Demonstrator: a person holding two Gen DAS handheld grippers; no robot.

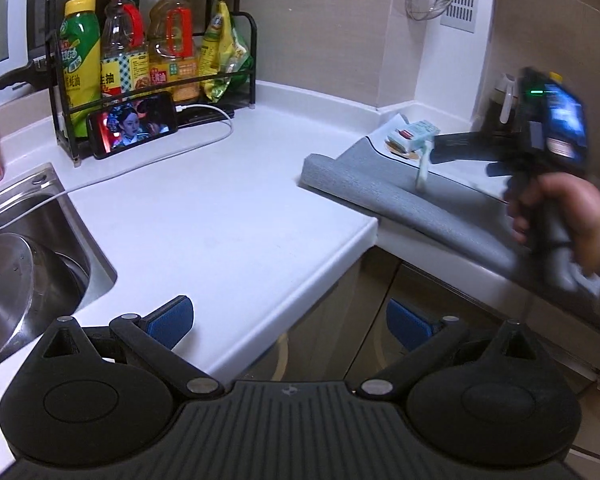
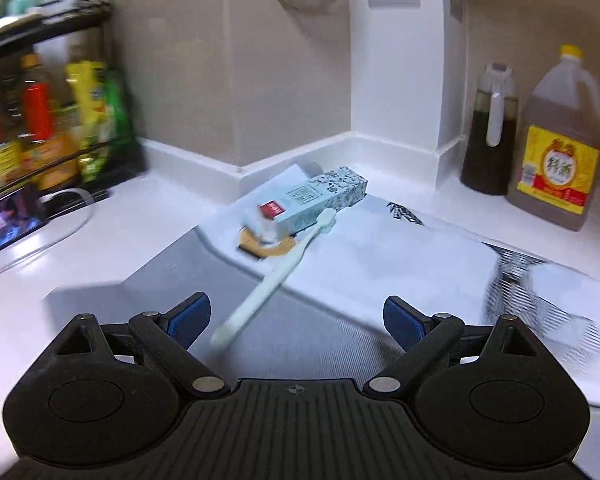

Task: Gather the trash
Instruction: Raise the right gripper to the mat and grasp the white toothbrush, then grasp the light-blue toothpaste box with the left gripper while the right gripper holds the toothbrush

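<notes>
right gripper fingers spread, empty | toothbrush on mat near counter's back corner, just ahead, long axis running away to box | left gripper spread, empty, well apart at front edge | right nearer

Left gripper: jaws spread wide, nothing between the blue pads. It hovers over the front edge of the counter, pointing toward the back corner.

Right gripper: jaws spread wide, nothing between the blue pads. In the left wrist view it is motion-blurred, held level above the right section of the counter.

Right hand: wrapped around the pistol grip, fingers curled at the front; a sleeve cuff shows at the wrist.
</notes>
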